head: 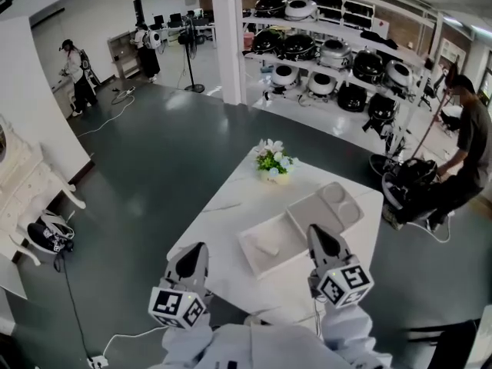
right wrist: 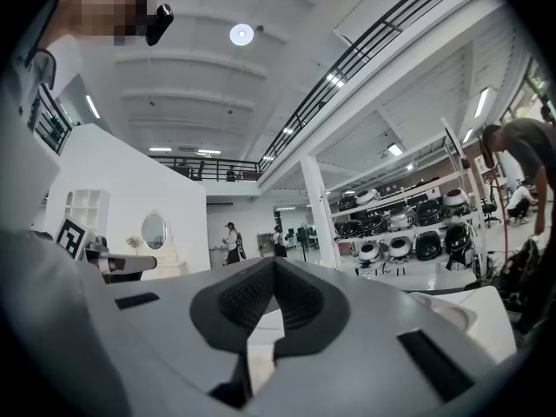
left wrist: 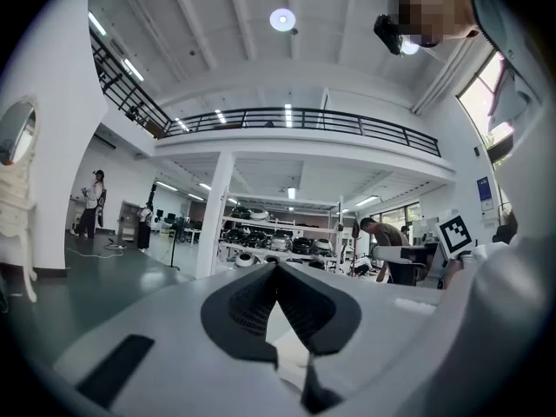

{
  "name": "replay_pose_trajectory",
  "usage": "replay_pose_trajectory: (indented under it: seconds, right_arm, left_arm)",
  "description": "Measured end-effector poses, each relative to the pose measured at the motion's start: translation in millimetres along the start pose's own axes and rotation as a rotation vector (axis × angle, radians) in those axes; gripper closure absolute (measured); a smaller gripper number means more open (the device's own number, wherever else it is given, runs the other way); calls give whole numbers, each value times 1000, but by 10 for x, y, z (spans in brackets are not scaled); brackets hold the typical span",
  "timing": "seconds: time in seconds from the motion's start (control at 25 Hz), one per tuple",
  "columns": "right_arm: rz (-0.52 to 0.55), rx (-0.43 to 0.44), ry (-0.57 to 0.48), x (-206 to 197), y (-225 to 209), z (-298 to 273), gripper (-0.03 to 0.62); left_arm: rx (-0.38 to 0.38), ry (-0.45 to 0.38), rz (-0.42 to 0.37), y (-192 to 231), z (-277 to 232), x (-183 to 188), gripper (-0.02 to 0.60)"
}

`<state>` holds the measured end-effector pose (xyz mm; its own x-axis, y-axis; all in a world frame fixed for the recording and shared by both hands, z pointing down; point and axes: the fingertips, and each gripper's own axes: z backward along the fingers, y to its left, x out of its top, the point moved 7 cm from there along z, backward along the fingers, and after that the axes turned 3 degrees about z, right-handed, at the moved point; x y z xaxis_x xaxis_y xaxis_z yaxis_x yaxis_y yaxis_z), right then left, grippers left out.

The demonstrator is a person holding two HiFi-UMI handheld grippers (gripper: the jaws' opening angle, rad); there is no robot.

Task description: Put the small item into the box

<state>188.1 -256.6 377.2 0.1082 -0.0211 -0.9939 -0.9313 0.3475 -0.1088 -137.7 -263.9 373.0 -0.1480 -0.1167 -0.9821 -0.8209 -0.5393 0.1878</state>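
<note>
So the small pale item (head: pixel 267 246) seems to lie inside the shallow square box (head: pixel 290 237) on the white table (head: pixel 223 221). Past the box there's a moulded tray (head: pixel 330 204), then flowers (head: pixel 274 160). Flanking the box, the left gripper (head: pixel 200 248) and right gripper (head: pixel 315 231) are both pinched together, empty.

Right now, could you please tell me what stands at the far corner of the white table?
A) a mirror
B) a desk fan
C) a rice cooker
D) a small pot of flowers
D: the head view shows a small pot of flowers at the far corner of the white table, beyond the open white box.
</note>
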Motion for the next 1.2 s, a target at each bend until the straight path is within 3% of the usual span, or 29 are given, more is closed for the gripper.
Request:
replay_pose_trajectory:
  seconds: [0.92,1.2]
  right_arm:
    - [45,-28,5,-40,28,9,602]
    - [65,-29,18,-49,103,12,602]
  left_arm:
    - [19,4,-4,47,30,-12,583]
    - [20,14,-40,55,56,8,583]
